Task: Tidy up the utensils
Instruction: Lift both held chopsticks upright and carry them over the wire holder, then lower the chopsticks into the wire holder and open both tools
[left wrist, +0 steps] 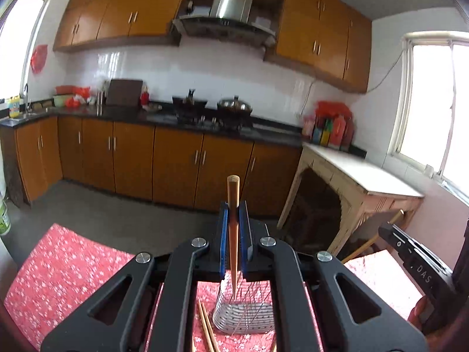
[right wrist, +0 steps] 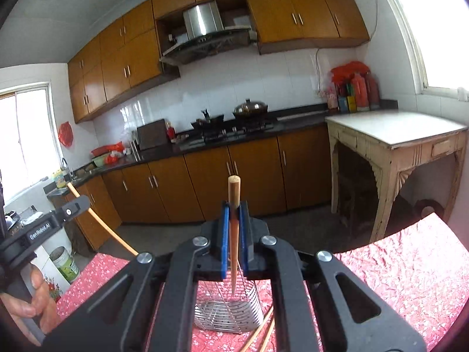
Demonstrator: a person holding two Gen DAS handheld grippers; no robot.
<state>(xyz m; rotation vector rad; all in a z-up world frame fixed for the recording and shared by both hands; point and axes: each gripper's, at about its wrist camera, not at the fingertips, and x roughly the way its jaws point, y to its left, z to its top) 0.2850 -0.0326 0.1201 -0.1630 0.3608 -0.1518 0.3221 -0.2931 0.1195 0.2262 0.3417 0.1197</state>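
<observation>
black linkage arms fill the bottom of both wrist views. left gripper (left wrist: 233,205): blue-padded fingers (left wrist: 224,234) pressed together, pinching a wooden chopstick (left wrist: 233,234) at mid-shaft. blunt end stands up above the fingertips at frame centre; pointed tip hangs down behind them, above a perforated steel utensil holder (left wrist: 243,316) at lower centre. right gripper (right wrist: 233,205): same state, fingers (right wrist: 224,234) clamped on a second chopstick (right wrist: 234,234), blunt end up, tip just over the holder's (right wrist: 228,314) wire rim. loose chopsticks (left wrist: 206,331) lie on the red flowered tablecloth (left wrist: 58,275) just beside the holder. in the right view, a person's hand (right wrist: 32,302) grips the other tool at lower left. kitchen cabinets (left wrist: 132,158) across mid-frame.
</observation>
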